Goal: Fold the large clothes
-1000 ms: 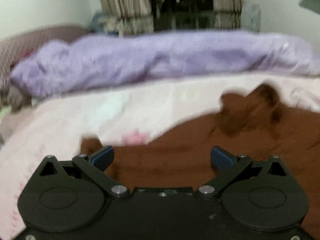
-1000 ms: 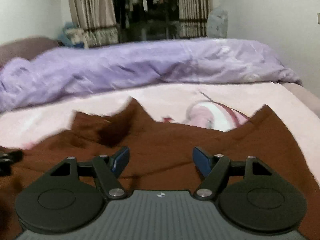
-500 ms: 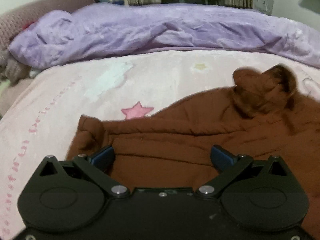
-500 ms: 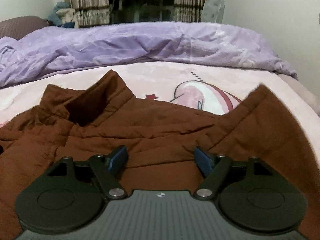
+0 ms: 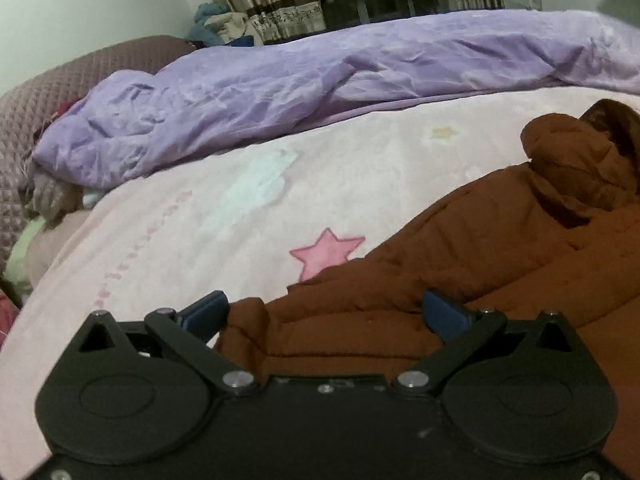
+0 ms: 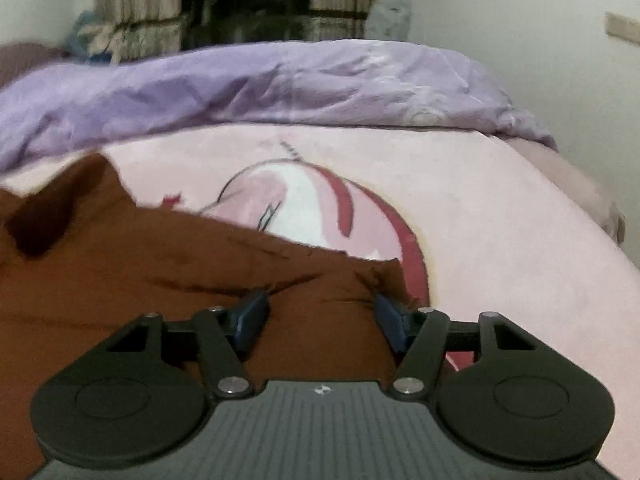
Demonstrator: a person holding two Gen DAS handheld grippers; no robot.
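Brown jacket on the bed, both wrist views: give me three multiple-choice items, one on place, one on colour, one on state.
1. Where does the brown jacket lie?
A. On the pink blanket
B. On top of the purple duvet
C. On the floor

2. What colour is the star printed beside the jacket's edge?
A. Green
B. Pink
C. Black

3. How does the right gripper stand?
A. Jaws apart, jacket fabric between them
B. Clamped on the duvet
C. Out of view

Answers: 1 A, the jacket spreads over the blanket, nearer than the duvet. 2 B, it is pink in the left wrist view. 3 A, a clear gap over brown cloth, the jaws closing.
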